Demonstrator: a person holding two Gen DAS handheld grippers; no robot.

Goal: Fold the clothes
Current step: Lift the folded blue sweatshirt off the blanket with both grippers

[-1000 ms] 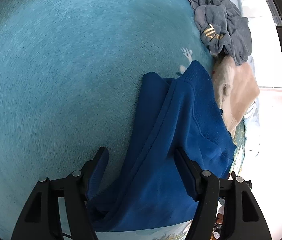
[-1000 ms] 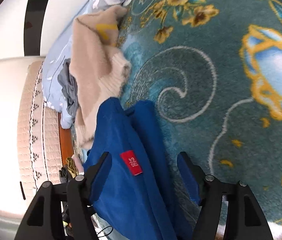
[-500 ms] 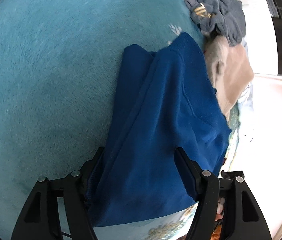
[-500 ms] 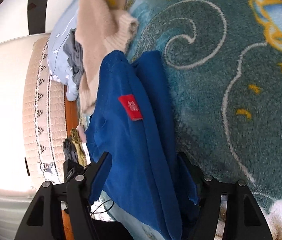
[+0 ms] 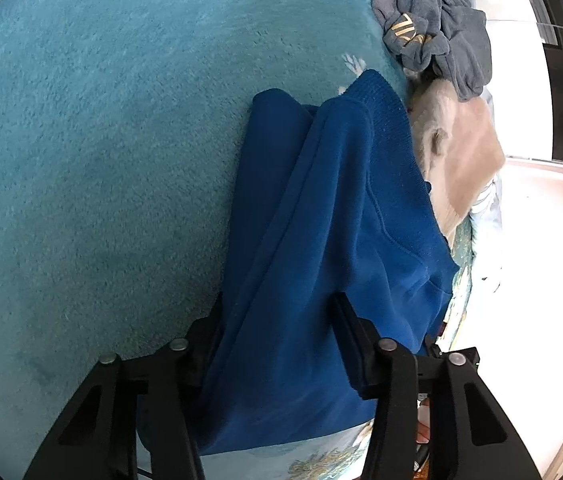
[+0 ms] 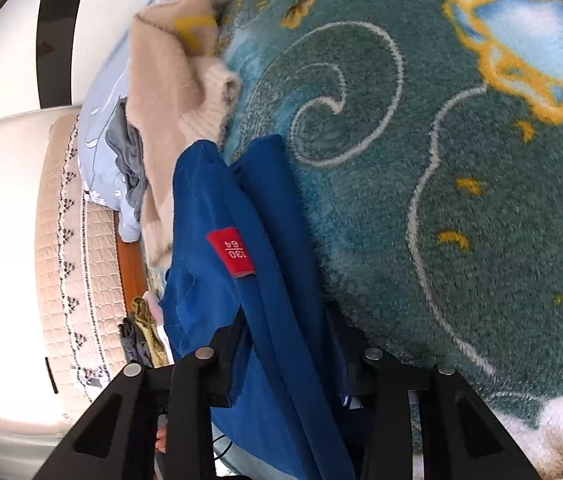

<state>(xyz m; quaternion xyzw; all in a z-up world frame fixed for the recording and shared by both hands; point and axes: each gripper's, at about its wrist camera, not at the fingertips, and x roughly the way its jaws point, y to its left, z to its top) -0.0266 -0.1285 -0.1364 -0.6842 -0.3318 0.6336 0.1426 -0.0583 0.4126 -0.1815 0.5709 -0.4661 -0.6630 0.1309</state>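
Left hand-held gripper (image 5: 277, 320) clamped on the near end of the blue sweater (image 5: 321, 240), fabric bunched between both fingers. Right hand-held gripper (image 6: 289, 344) likewise pinching the same blue sweater (image 6: 241, 280), cloth gathered between its fingers and hiding most of the right one. Sweater folded lengthwise into a long strip, stretched from the near grippers toward the far clothes pile, lying over a teal plush blanket (image 5: 101, 160) patterned with white swirls and yellow flowers. Red size tag (image 6: 231, 252) showing on the upper layer, just beyond the right gripper. Beige fuzzy sweater (image 6: 169, 100) touching the blue one's far end. Grey garment (image 5: 433, 24) crumpled farther still, beside the beige one. Pale quilted mattress (image 6: 61, 260) at far left.
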